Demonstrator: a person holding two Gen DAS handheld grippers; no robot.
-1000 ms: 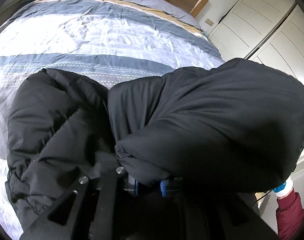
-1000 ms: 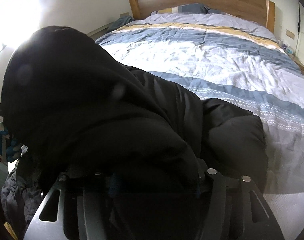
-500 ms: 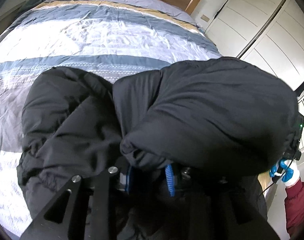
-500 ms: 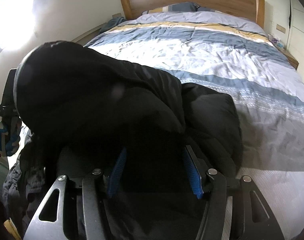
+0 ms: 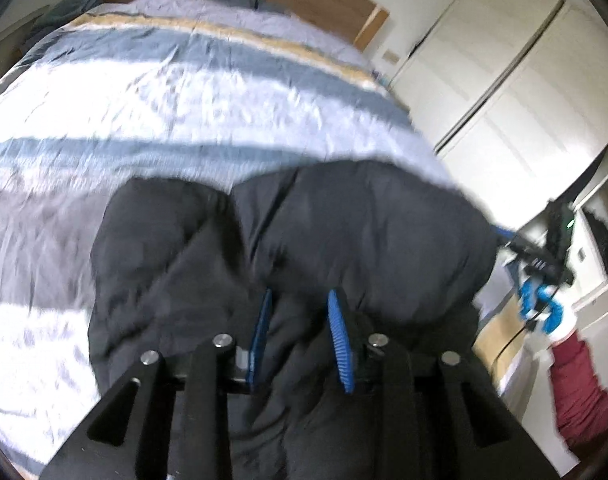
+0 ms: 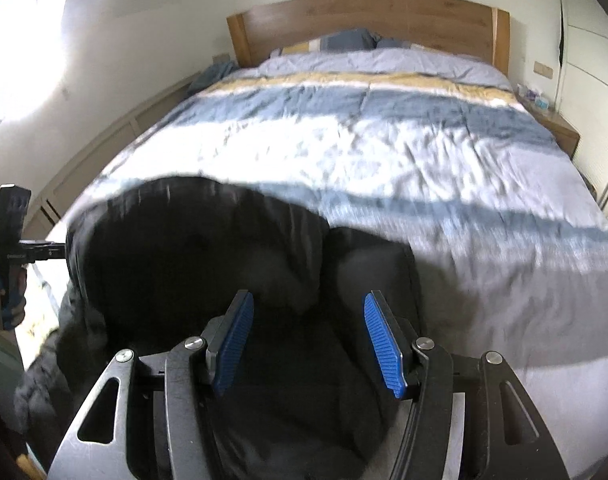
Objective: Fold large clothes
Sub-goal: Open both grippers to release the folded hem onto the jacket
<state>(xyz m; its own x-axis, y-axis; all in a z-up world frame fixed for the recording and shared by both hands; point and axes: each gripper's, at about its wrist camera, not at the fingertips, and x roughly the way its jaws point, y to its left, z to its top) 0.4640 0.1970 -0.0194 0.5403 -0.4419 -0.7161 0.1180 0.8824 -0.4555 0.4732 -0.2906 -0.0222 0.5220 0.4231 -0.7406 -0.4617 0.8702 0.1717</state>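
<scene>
A black puffy jacket (image 5: 344, 232) (image 6: 204, 248) lies bundled on the near end of the bed, one thick fold lying over the rest. My left gripper (image 5: 300, 296) hovers just above its near edge. Its jaws are opening, and the blue pads (image 5: 340, 340) stand apart with no cloth pinched; dark fabric shows between and below them. My right gripper (image 6: 307, 296) is open above the jacket's other side, with nothing between its pads (image 6: 384, 344). Each gripper also shows at the edge of the other's view, held by a blue-and-white gloved hand (image 5: 544, 312) (image 6: 4, 300).
The bed carries a blue, white and yellow striped duvet (image 5: 144, 100) (image 6: 384, 140) running to a wooden headboard (image 6: 364, 20). White wardrobe doors (image 5: 504, 100) stand to the right of the bed, near a nightstand (image 6: 560, 124). Grey quilted cloth (image 6: 44, 380) hangs at the bed's near left corner.
Both grippers have risen and drawn back. The left jaws went from shut on the jacket's fold to apart. The raised fold has sunk onto the bed, and cloth has slipped off the right pads.
</scene>
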